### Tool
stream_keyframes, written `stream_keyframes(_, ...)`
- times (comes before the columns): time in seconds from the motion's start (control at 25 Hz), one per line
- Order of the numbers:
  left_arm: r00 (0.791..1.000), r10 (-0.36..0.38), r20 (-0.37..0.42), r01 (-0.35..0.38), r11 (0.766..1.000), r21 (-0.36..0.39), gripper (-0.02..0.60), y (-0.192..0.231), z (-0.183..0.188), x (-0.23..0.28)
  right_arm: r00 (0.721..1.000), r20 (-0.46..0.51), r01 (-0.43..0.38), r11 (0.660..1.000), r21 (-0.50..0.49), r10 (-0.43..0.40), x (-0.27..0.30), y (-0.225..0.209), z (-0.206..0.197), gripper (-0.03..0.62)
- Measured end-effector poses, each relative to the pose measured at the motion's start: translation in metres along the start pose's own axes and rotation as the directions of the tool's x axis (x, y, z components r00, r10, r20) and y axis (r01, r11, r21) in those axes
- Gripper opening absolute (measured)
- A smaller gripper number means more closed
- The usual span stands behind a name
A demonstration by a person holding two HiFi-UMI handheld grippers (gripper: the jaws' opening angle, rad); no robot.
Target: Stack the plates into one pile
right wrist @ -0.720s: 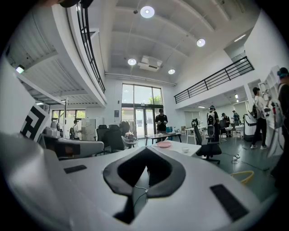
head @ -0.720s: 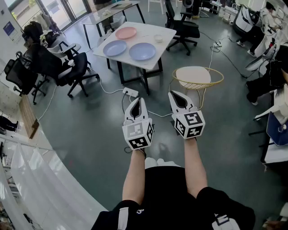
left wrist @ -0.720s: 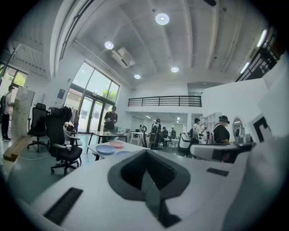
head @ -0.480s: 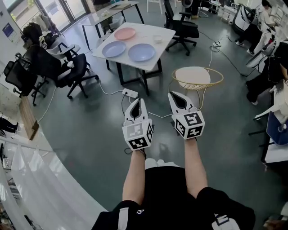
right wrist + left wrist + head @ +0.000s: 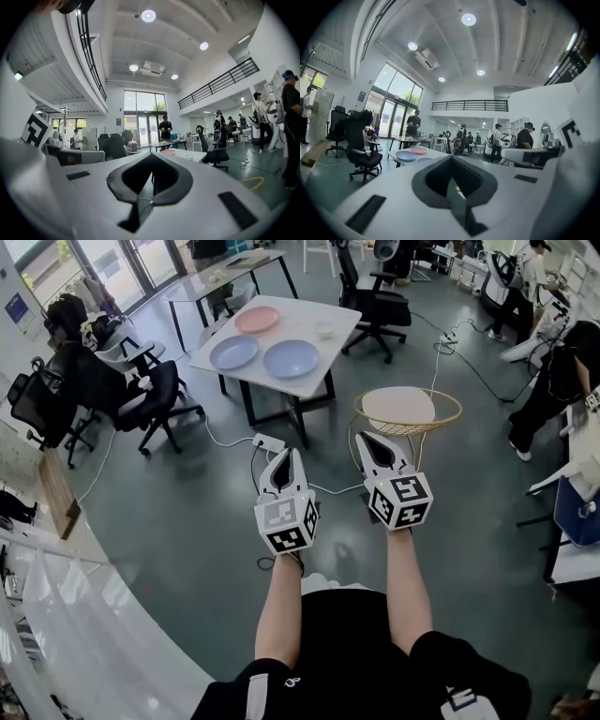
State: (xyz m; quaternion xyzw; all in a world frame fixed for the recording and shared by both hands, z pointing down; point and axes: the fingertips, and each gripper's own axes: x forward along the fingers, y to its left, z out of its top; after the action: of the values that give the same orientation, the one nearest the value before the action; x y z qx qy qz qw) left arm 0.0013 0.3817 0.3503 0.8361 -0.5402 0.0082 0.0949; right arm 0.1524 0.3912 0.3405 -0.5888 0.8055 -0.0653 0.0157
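On a white table (image 5: 309, 381) well ahead of me lie three plates side by side: a pink plate (image 5: 257, 320) at the back, a blue plate (image 5: 234, 352) on the left and a lavender plate (image 5: 292, 358) on the right. The left gripper view shows the blue plate (image 5: 406, 155) and pink plate (image 5: 418, 150) far off. My left gripper (image 5: 290, 455) and right gripper (image 5: 367, 440) hang side by side over the floor, well short of the table. Both are shut and hold nothing.
A small white cup (image 5: 325, 330) stands on the table. A round table with a yellow wire rim (image 5: 406, 411) is just beyond my right gripper. Black office chairs (image 5: 155, 390) and floor cables (image 5: 270, 440) surround the table. People stand at the room's edges.
The table and plates have slid slightly down and left in the head view as I come closer. Both grippers stay shut and level.
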Motion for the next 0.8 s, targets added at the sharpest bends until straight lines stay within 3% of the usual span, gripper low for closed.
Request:
stream_keyframes(0.4,0.999,0.014,0.033,-0.014,1.000,0.004,0.015,-0.006,0.013,0.010,1.000,0.021,0.012,0.999,0.042,-0.013,-0.003,-0.025,0.007,0.008)
stream_keyframes(0.8,0.994,0.030,0.102,-0.029,1.000,-0.007,0.015,0.015,0.042,0.035,0.998,0.047,-0.049,0.999,0.004,0.049,0.030,-0.024,0.031,0.008)
